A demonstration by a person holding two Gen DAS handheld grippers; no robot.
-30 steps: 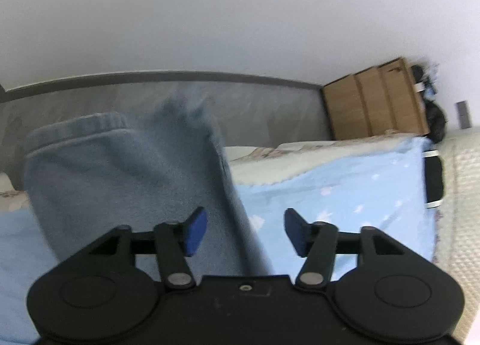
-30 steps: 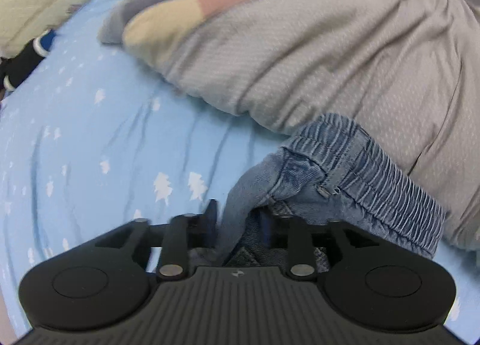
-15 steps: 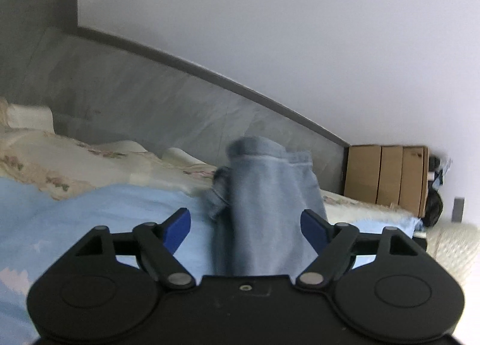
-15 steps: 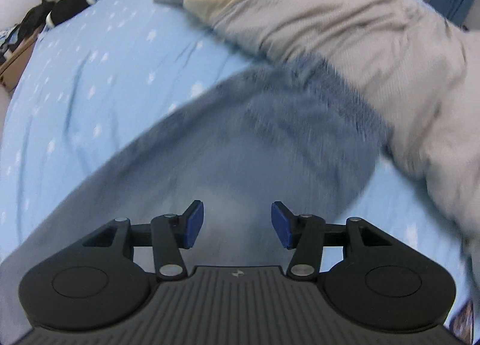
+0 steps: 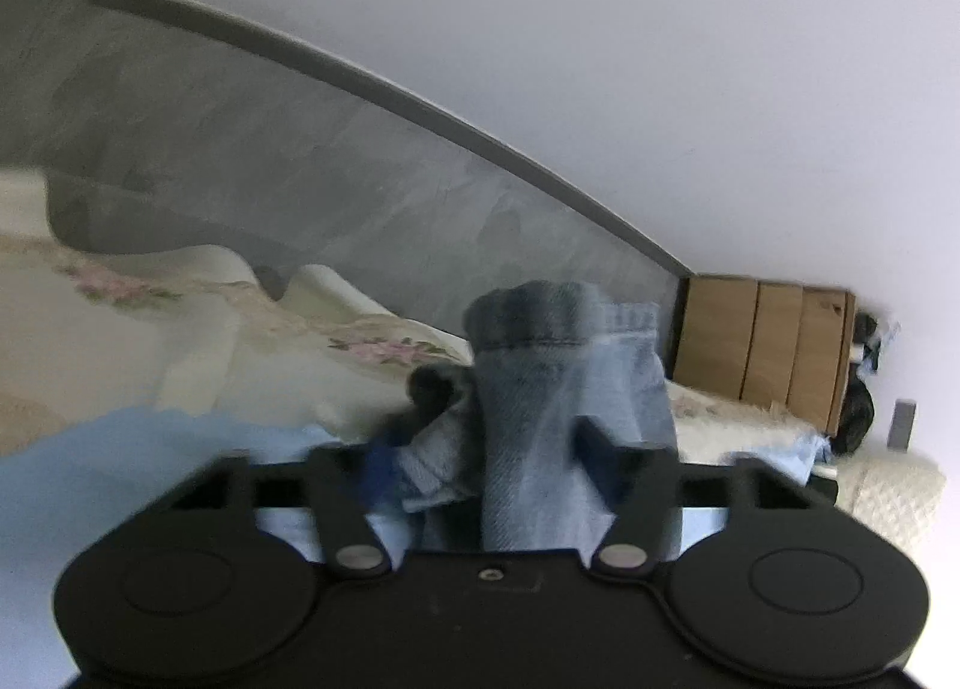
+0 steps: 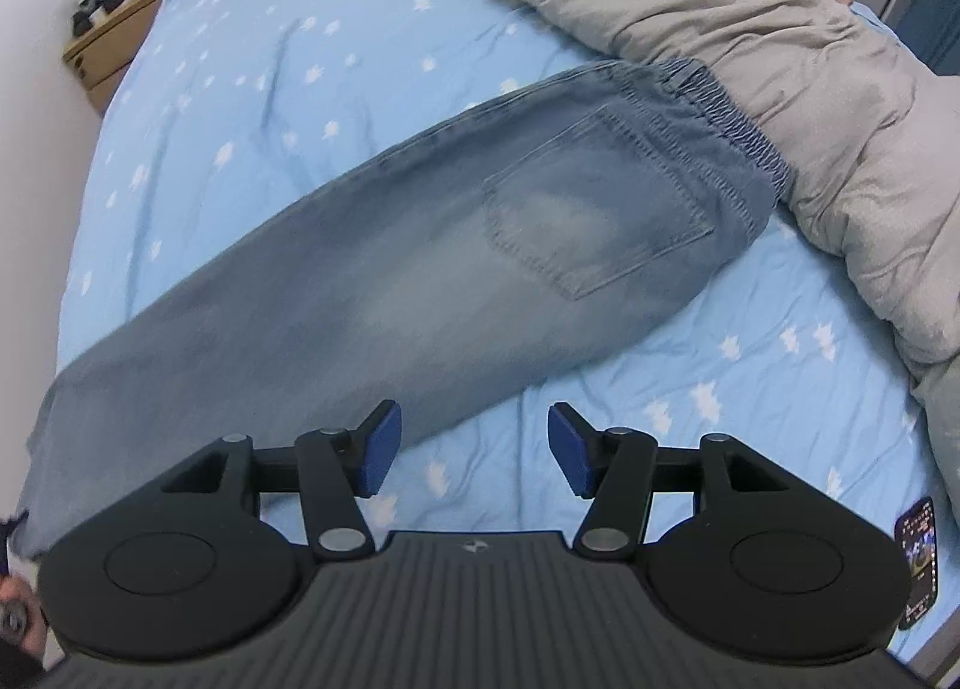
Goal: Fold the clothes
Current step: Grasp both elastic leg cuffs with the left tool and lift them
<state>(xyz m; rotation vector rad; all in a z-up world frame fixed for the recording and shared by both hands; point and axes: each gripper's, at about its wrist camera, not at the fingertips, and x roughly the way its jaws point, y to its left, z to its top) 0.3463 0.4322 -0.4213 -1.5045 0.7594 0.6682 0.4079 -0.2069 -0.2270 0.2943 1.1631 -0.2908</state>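
The left gripper (image 5: pixel 486 449) is clamped on the hem end of the jeans (image 5: pixel 558 389), bunched between its fingers. The right gripper (image 6: pixel 469 449) hangs with jaws apart, holding nothing, above the jeans' near edge. The jeans lie flat on the blue star-print sheet (image 6: pixel 252 59), their waistband (image 6: pixel 729 119) touching a grey duvet (image 6: pixel 780 35) beyond.

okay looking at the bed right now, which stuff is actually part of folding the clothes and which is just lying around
Part of the job:
- jeans, laid out on the blue sheet
- left hand-held gripper, closed on a jeans leg
- right hand-held gripper, open

Just lying about:
- grey duvet
- phone
- cardboard box
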